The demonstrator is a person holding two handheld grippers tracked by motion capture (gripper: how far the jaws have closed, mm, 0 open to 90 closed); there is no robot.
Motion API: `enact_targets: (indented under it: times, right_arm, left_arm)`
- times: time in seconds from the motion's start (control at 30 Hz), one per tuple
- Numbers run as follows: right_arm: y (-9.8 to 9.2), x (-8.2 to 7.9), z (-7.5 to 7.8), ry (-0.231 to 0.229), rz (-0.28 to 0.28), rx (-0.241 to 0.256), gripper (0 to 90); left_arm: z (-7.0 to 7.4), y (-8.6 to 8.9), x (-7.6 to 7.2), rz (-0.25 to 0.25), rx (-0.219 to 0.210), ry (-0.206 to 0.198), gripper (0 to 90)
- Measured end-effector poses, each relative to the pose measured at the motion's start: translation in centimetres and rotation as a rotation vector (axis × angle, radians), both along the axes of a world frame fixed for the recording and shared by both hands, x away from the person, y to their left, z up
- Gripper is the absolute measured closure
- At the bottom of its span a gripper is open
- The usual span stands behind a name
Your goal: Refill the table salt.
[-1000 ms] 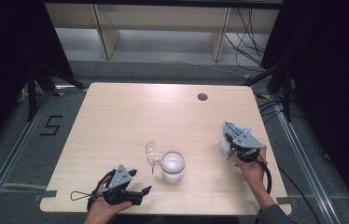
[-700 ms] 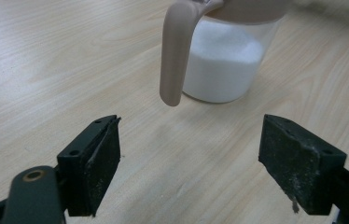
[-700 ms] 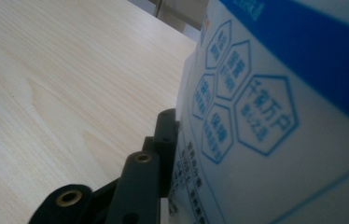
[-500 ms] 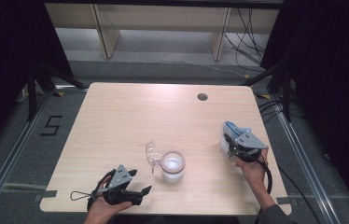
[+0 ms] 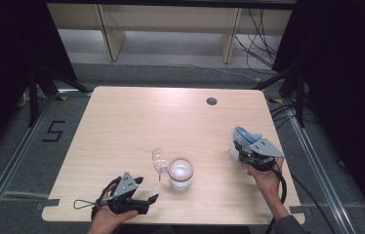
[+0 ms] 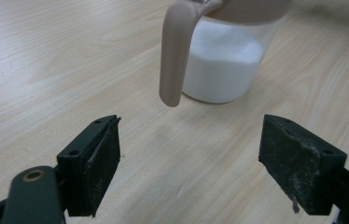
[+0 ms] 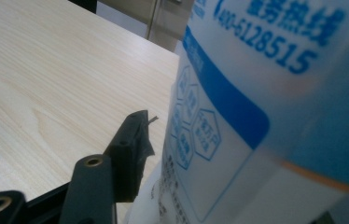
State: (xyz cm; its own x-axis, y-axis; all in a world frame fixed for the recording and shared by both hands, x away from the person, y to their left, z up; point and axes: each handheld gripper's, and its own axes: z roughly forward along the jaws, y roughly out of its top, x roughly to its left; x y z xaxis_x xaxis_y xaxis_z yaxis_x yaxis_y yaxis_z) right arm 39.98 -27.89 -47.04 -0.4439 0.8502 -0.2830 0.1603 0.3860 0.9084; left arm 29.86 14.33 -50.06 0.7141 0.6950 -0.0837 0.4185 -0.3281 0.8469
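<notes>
1. A white-and-blue bag (image 5: pixel 239 142) with printed digits and hexagon marks stands near the right edge of the worktop (image 5: pixel 136 122), pinched in the right tongs (image 5: pixel 241 152). In the right gripper view the bag (image 7: pixel 266 116) presses against the one black jaw that shows; the other jaw is hidden behind the bag.

2. The right tongs are closed on the bag, held by a hand (image 5: pixel 263 178) that comes up from the bottom right of the high view, with a cable trailing back along the forearm.

3. A clear jar (image 5: pixel 180 173) holding a white powder sits on the worktop a little below its middle, between the two hands and well apart from the bag. Its lid (image 5: pixel 159 161) is swung open and tilted to the jar's left.

4. In the left gripper view the jar (image 6: pixel 224 70) stands just ahead of the jaws, and its beige handle (image 6: pixel 172 51) hangs down the near side, its tip clear of the wood.

5. The left tongs (image 5: pixel 146 201) rest low near the front edge of the worktop, to the jar's lower left. Their jaws stand wide apart and hold nothing; bare wood lies between them.

6. A small dark round hole (image 5: pixel 212 101) marks the far side of the worktop, on the right.
</notes>
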Motion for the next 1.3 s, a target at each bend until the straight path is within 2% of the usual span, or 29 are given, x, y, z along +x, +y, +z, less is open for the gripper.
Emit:
enact_targets:
  times: [0.07, 0.17, 0.23, 0.27, 0.3, 0.4, 0.43, 0.5, 0.57, 0.67, 0.73, 0.77, 0.83, 0.87, 0.93, 1.07, 1.17, 1.2, 1.23, 1.3]
  right_arm:
    - [0.1, -0.2, 0.1, 0.018, 0.007, -0.007, 43.8]
    - [0.1, -0.5, 0.2, 0.002, 0.000, -0.004, 40.5]
    - [0.1, -1.2, 0.4, 0.020, -0.022, -0.003, 39.3]
    - [0.0, -1.4, 0.4, 0.007, -0.025, -0.012, 39.4]
    - [0.0, -1.5, 0.4, 0.012, -0.030, -0.006, 39.4]
    - [-0.3, -2.2, 0.4, 0.049, -0.038, -0.005, 39.2]
    - [-0.2, -2.6, 0.3, 0.069, -0.065, 0.018, 38.7]
    - [-0.5, -2.7, 0.2, 0.073, -0.047, 0.010, 38.8]
    - [-0.8, -3.0, 0.3, 0.071, -0.064, 0.020, 38.5]
    - [-1.1, -3.5, 0.4, 0.095, -0.076, 0.019, 36.8]
    - [-1.3, -3.9, 0.3, 0.122, -0.074, 0.052, 36.1]
    - [-1.4, -4.0, 0.2, 0.128, -0.084, 0.062, 35.4]
    - [-1.6, -4.7, 0.3, 0.148, -0.101, 0.071, 35.4]
    - [-1.8, -4.7, 0.3, 0.135, -0.087, 0.052, 35.1]
    - [-1.8, -5.1, 0.3, 0.151, -0.085, 0.065, 34.6]
    - [-1.8, -5.7, 0.4, 0.158, -0.075, 0.035, 33.1]
    - [-1.8, -6.2, 0.3, 0.186, -0.060, 0.052, 30.9]
    - [-1.8, -6.3, 0.3, 0.178, -0.061, 0.062, 29.3]
    - [-1.8, -6.4, 0.3, 0.197, -0.053, 0.058, 28.3]
    - [-1.7, -6.8, 0.2, 0.214, -0.053, 0.095, 24.3]
  left_arm:
    - [0.0, 0.0, 0.0, 0.002, -0.007, 0.001, 20.1]
    - [0.0, 0.1, 0.0, -0.002, 0.002, -0.001, 20.1]
    - [0.0, 0.0, 0.0, -0.001, -0.013, -0.005, 20.1]
    - [0.0, 0.0, 0.1, -0.003, -0.012, -0.007, 20.1]
    - [0.0, 0.0, 0.0, -0.004, -0.010, -0.007, 20.1]
    - [0.0, 0.0, 0.0, 0.003, -0.007, -0.001, 20.0]
    - [0.0, 0.0, 0.0, 0.003, -0.006, 0.000, 20.0]
    - [0.0, -0.1, 0.0, 0.005, -0.011, 0.001, 20.0]
    - [-0.1, -0.1, 0.1, 0.003, -0.017, -0.002, 20.0]
    - [0.0, 0.1, 0.1, 0.001, -0.004, 0.004, 20.0]
    - [-0.1, 0.0, 0.1, 0.005, -0.011, 0.001, 20.0]
    - [0.0, 0.1, 0.1, 0.000, 0.005, -0.002, 20.0]
    - [0.0, 0.1, 0.1, 0.006, 0.009, 0.002, 20.0]
    - [0.0, 0.1, 0.1, 0.005, 0.001, 0.002, 20.0]
    - [0.0, 0.1, 0.1, 0.004, 0.002, 0.000, 20.0]
    - [-0.1, 0.1, 0.3, 0.006, 0.001, 0.005, 20.0]
    - [-0.2, 0.0, 0.3, 0.010, -0.010, 0.007, 20.0]
    - [-0.1, 0.1, 0.3, 0.013, -0.003, 0.009, 20.0]
    - [-0.1, 0.1, 0.3, 0.015, -0.008, 0.009, 20.0]
    - [-0.1, 0.2, 0.4, 0.014, -0.013, 0.007, 20.0]
